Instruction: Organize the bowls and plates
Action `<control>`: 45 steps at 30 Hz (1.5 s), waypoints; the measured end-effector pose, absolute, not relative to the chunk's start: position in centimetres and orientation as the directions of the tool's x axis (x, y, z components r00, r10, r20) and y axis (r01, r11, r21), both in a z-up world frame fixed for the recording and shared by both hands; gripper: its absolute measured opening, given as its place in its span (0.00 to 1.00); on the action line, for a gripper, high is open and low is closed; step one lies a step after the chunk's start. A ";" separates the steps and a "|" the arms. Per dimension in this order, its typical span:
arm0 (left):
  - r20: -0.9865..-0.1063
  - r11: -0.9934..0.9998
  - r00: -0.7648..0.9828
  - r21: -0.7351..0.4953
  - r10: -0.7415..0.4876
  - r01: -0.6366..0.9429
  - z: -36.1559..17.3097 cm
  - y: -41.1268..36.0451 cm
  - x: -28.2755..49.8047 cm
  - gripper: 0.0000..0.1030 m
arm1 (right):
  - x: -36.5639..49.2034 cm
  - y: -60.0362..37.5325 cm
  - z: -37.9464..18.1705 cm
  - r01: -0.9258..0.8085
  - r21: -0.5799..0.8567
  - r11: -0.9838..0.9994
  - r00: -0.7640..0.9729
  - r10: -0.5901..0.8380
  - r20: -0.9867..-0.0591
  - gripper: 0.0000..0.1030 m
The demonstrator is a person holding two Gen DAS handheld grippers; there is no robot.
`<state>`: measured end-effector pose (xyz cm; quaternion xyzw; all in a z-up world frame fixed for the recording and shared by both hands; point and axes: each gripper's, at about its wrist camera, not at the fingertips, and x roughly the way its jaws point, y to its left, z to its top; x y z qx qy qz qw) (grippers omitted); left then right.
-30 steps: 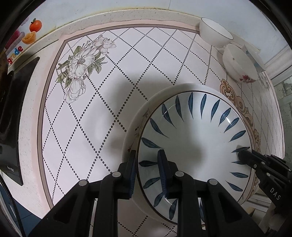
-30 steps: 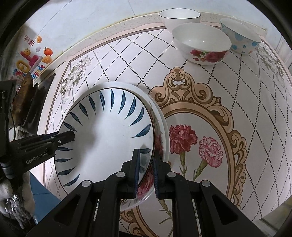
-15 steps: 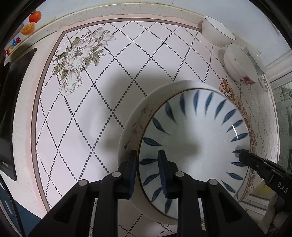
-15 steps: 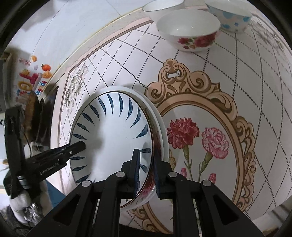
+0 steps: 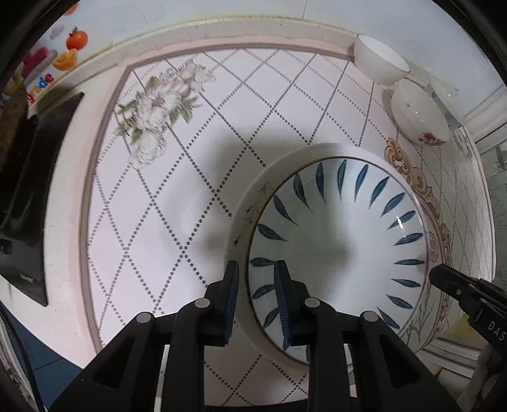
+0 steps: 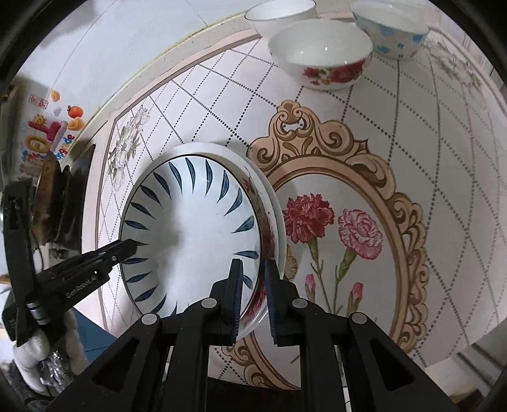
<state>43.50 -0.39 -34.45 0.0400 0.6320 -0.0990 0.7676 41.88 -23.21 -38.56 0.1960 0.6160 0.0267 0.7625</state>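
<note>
A stack of plates has a blue-leaf plate point(image 5: 336, 250) point(image 6: 190, 241) on top of a floral-rimmed white plate point(image 5: 244, 218) point(image 6: 269, 222). My left gripper point(image 5: 257, 279) is shut on the stack's left rim. My right gripper point(image 6: 253, 279) is shut on its right rim. Each gripper shows in the other's view, the right gripper point(image 5: 443, 275) and the left gripper point(image 6: 126, 247). The stack hangs above the table. Three bowls stand at the back: a plain white bowl point(image 6: 280, 12), a red-flower bowl point(image 6: 320, 54) and a blue-spotted bowl point(image 6: 393, 28).
The tablecloth point(image 5: 196, 177) has a diamond pattern, a grey flower print point(image 5: 158, 104) and an ornate oval frame with carnations point(image 6: 342, 228). A dark appliance point(image 5: 28, 177) stands at the left edge. The wall with fruit stickers point(image 6: 54, 126) runs behind.
Both grippers have kept their hold on the plate stack while it shifted slightly over the table. The bowls now sit closer in the right wrist view.
</note>
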 end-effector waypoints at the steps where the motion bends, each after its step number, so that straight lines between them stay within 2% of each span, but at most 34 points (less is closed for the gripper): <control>1: -0.976 0.976 0.195 -0.060 -0.102 0.210 -33.7 -0.4 43.1 0.20 | 41.7 -23.1 -38.2 0.195 0.311 0.930 0.239 0.262 -0.935 0.16; 6: -0.961 0.967 0.253 -0.041 -0.106 0.250 -29.4 -0.4 40.6 0.22 | 39.9 -22.1 -35.5 0.158 0.243 0.957 0.257 0.198 -0.946 0.17; 8: -0.950 0.966 0.289 -0.044 -0.119 0.253 -27.5 -0.2 39.4 0.26 | 38.7 -21.5 -33.9 0.143 0.225 0.964 0.273 0.180 -0.945 0.21; 10: -0.942 0.968 0.314 -0.039 -0.119 0.249 -26.0 0.0 38.4 0.26 | 37.6 -21.0 -32.2 0.132 0.219 0.967 0.297 0.173 -0.939 0.42; 12: -0.936 0.967 0.329 -0.044 -0.128 0.253 -24.9 0.4 37.4 0.28 | 36.2 -20.6 -30.3 0.120 0.214 0.969 0.325 0.165 -0.931 0.55; 14: -0.928 0.965 0.345 -0.051 -0.142 0.258 -23.7 0.7 36.4 0.45 | 35.1 -20.1 -28.8 0.112 0.203 0.973 0.346 0.153 -0.926 0.61; 15: -0.924 0.963 0.356 -0.046 -0.142 0.265 -23.2 0.8 35.8 0.61 | 34.3 -19.8 -27.8 0.109 0.200 0.974 0.360 0.149 -0.921 0.64; 16: -0.918 0.961 0.367 -0.051 -0.152 0.270 -22.6 0.8 35.2 0.72 | 33.8 -19.5 -27.1 0.105 0.200 0.974 0.367 0.149 -0.918 0.70; 18: -0.907 0.960 0.390 -0.048 -0.157 0.274 -21.7 0.9 34.0 0.73 | 32.5 -18.9 -25.6 0.093 0.195 0.976 0.386 0.146 -0.911 0.80; 19: -0.904 0.961 0.398 -0.047 -0.158 0.274 -21.2 1.0 33.4 0.73 | 31.9 -18.6 -24.8 0.088 0.190 0.978 0.395 0.141 -0.908 0.82; 27: -0.900 0.962 0.398 -0.075 -0.179 0.264 -19.2 1.2 30.3 0.73 | 28.6 -18.2 -21.5 0.075 0.165 0.983 0.421 0.119 -0.899 0.87; 35: -0.887 0.982 0.446 -0.040 -0.120 0.185 -17.9 -0.7 31.1 0.73 | 29.7 -20.7 -21.7 0.014 0.252 0.968 0.409 0.224 -0.884 0.87; 42: -0.874 0.996 0.483 -0.017 -0.055 0.083 -18.2 -6.4 37.5 0.73 | 36.2 -28.0 -24.5 0.000 0.413 0.911 0.370 0.384 -0.846 0.87; 45: -0.893 0.996 0.441 -0.070 -0.090 0.062 -19.9 -9.3 41.9 0.73 | 40.2 -32.0 -26.0 0.008 0.421 0.907 0.380 0.386 -0.840 0.87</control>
